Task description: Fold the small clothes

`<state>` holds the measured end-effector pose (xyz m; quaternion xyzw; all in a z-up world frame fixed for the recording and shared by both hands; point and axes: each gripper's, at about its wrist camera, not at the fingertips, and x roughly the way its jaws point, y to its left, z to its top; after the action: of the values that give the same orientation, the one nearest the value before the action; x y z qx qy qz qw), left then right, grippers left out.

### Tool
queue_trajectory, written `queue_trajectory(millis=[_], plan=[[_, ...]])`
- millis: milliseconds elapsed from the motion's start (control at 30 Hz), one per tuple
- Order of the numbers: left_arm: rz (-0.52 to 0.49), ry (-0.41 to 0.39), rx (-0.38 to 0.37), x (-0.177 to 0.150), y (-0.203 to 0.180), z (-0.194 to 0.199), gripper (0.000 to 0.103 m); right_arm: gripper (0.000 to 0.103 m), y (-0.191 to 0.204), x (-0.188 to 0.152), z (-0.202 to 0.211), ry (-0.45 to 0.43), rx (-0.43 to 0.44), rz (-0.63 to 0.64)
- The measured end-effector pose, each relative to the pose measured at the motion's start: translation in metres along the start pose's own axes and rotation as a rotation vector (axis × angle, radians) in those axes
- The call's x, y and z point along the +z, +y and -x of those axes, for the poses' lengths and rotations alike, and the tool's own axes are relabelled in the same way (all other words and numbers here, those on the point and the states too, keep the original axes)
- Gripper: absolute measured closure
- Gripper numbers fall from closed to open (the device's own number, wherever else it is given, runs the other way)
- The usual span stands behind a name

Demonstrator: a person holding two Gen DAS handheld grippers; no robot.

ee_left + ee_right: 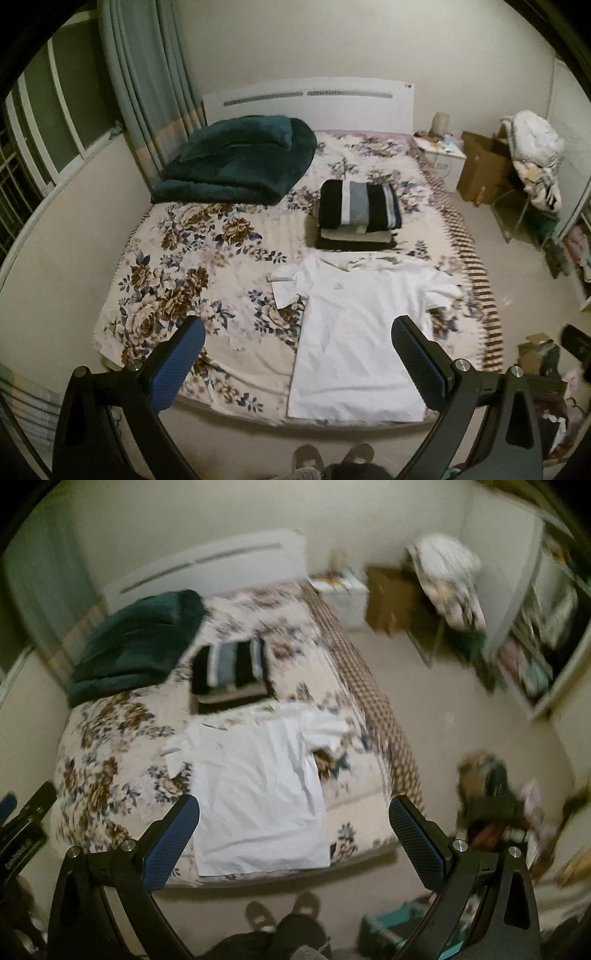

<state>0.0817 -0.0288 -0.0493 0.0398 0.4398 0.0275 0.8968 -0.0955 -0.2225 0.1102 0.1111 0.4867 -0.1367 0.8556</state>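
Far left on the bed (pixel 229 354), a dark green blanket (pixel 236 162) sits bundled near the headboard, well apart from the work. Further right, a stack of folded clothes (pixel 358 218) — a striped piece on top — rests mid-bed, just beyond the collar of the white T-shirt (pixel 354 332). The shirt lies spread flat near the foot edge, on the right half of the mattress, with both sleeves out and its hem at the mattress edge.

The left gripper (pixel 299 354) hangs above the shirt's left side, jaws spread wide and holding nothing. The right gripper (pixel 293 830), seen in its own blurred view, is also wide open and empty, above the shirt's lower right corner and the bed edge.

Judging from this, the fold has not begun. 2 risks stand out: thin white cloth on a soft floral sheet invites a pinch that catches the sheet too, dragging both — and the hem so close to the edge could slip off the bed if 1 side is lifted without the other. The left sleeve already looks creased, so a careless fold would set that wrinkle in.
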Motion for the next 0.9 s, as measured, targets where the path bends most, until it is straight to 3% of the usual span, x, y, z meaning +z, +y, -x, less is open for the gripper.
queue_trajectory(millis=[167,233,300,400,567,700,800,833,900], plan=[[0.018,0.127,0.041,0.005,-0.020,-0.103,0.000,0.001,-0.065,0.022,-0.115,0.144,0.028,-0.210],[0.031,0.155,0.061,-0.001,-0.023,-0.138,0.000,0.016,-0.096,0.030,-0.172,0.194,0.055,-0.322],[0.042,0.194,0.104,-0.005,-0.033,-0.184,0.000,0.036,-0.126,0.034,-0.240,0.261,0.098,-0.445],[0.068,0.262,0.164,-0.008,-0.046,-0.247,0.000,0.037,-0.166,0.041,-0.346,0.358,0.200,-0.636],[0.153,0.390,0.181,-0.025,-0.061,-0.352,0.000,0.036,-0.207,0.014,-0.523,0.448,0.366,-0.905],[0.188,0.462,0.194,-0.044,-0.075,-0.415,0.000,0.036,-0.206,-0.009,-0.642,0.491,0.465,-1.139],[0.221,0.539,0.180,-0.063,-0.084,-0.459,0.000,0.037,-0.198,-0.023,-0.694,0.467,0.531,-1.285],[0.225,0.562,0.173,-0.069,-0.085,-0.471,0.000,0.041,-0.195,-0.024,-0.702,0.423,0.523,-1.301],[0.220,0.582,0.161,-0.076,-0.091,-0.490,0.000,0.091,-0.189,-0.019,-0.701,0.328,0.446,-1.253]])
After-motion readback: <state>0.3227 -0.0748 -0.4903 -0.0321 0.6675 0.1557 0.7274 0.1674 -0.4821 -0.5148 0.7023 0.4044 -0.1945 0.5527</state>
